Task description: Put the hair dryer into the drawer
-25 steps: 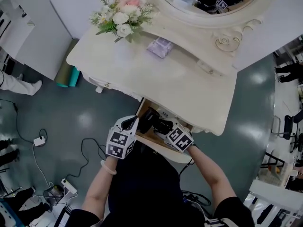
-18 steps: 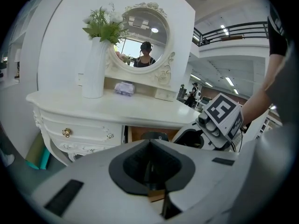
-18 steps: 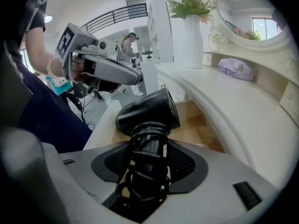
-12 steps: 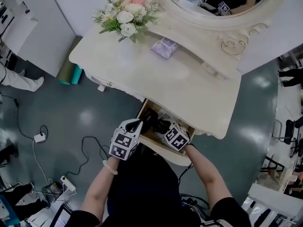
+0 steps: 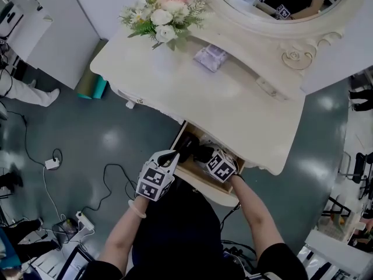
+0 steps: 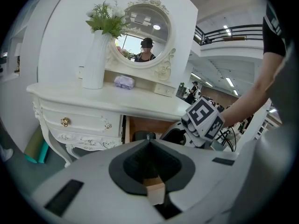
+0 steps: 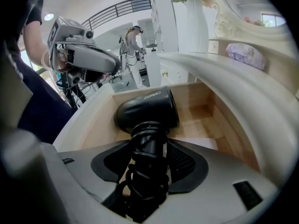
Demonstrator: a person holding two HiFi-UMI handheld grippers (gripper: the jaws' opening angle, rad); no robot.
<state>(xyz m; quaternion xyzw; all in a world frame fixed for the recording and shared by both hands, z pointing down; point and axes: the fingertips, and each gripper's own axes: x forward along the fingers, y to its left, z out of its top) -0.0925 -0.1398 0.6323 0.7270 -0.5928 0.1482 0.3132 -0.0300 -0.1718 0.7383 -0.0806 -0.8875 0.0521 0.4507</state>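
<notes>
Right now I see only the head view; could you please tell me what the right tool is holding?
Observer: The right tool is shut on the dryer's handle, which has the cord coiled round it.
Operator: Thank you. Is the dryer's head over the drawer?
Observer: Yes, its head is over the wooden floor of the open drawer.
Operator: And the left tool, please?
Observer: The left tool is shut and empty, in front of the drawer.
</notes>
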